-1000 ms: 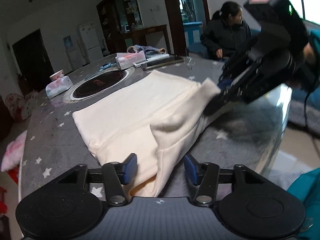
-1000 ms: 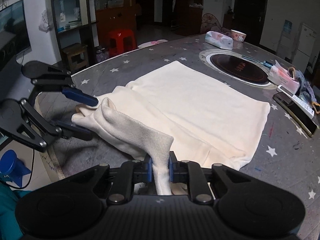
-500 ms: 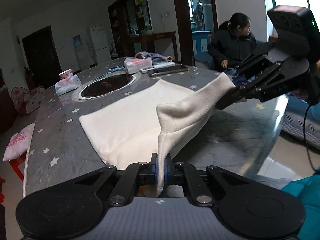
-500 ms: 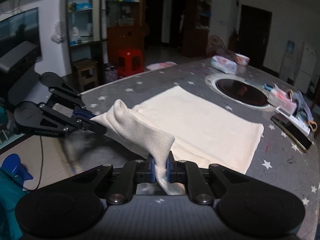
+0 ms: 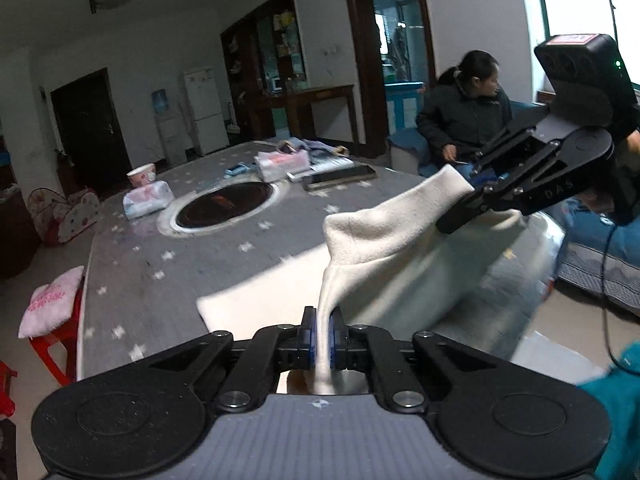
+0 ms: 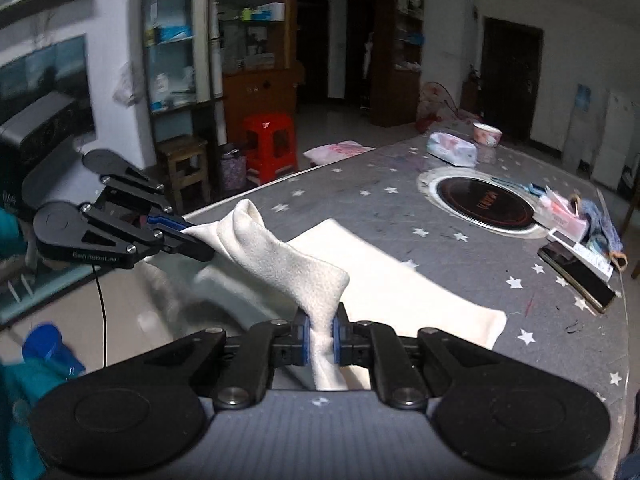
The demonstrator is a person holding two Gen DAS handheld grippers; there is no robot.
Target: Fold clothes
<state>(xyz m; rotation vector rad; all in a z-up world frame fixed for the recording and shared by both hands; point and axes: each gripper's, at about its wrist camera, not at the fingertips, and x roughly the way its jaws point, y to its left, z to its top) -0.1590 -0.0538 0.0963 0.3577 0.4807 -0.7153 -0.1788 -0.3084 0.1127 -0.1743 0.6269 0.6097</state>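
Observation:
A cream garment [image 5: 400, 240] lies partly on the grey star-patterned table [image 5: 160, 264], and its near edge is lifted and stretched between both grippers. My left gripper [image 5: 323, 336] is shut on one end of that edge. My right gripper [image 5: 460, 216] grips the other end, up at the right. In the right wrist view, my right gripper [image 6: 320, 336] is shut on the garment [image 6: 288, 264], and my left gripper [image 6: 196, 246] holds the far end at the left. The rest of the cloth [image 6: 400, 292] lies flat on the table [image 6: 360, 200].
A round cooktop [image 5: 226, 210] is set into the table's middle. Beyond it are a tissue pack [image 5: 147, 199], a cup [image 5: 142, 174] and a phone [image 5: 340, 176]. A person [image 5: 468, 120] sits past the far end. A red stool [image 6: 272, 144] stands beside the table.
My left gripper closed on the garment's near edge. Both grippers then lifted that edge and drew it back toward the table's near side, dragging the flat part along.

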